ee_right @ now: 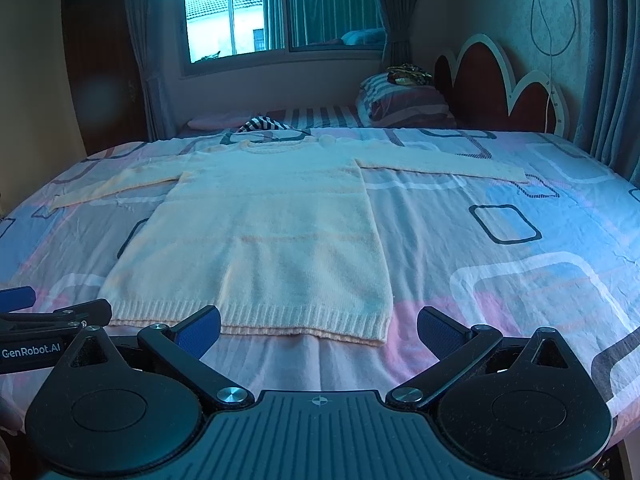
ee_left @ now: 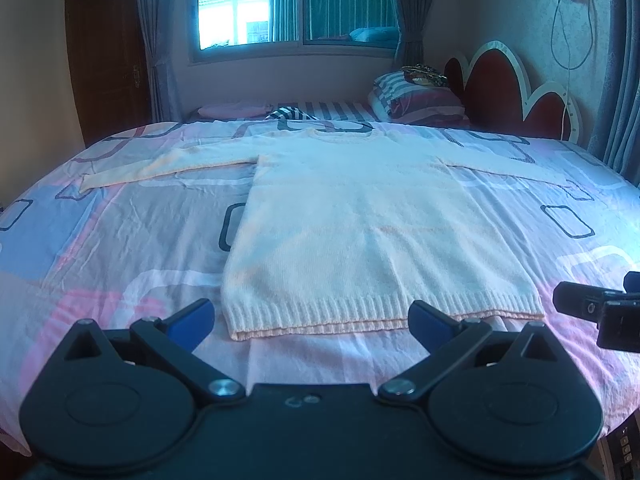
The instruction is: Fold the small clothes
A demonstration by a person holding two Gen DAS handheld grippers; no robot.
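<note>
Jaws of our left gripper (ee_left: 312,318) and right gripper (ee_right: 319,326) gape apart above the bed's (ee_right: 520,240) near edge, the sweater (ee_left: 360,232) flat beyond.

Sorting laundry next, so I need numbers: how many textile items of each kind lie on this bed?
Sweater, cream knit, spread flat: 1
Striped pillow: 1
Striped cloth bundle past the sweater's collar: 1
Patterned bedspread: 1
Total: 4

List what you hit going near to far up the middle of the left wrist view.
left gripper → sweater hem → sweater neckline → striped garment → window
</note>
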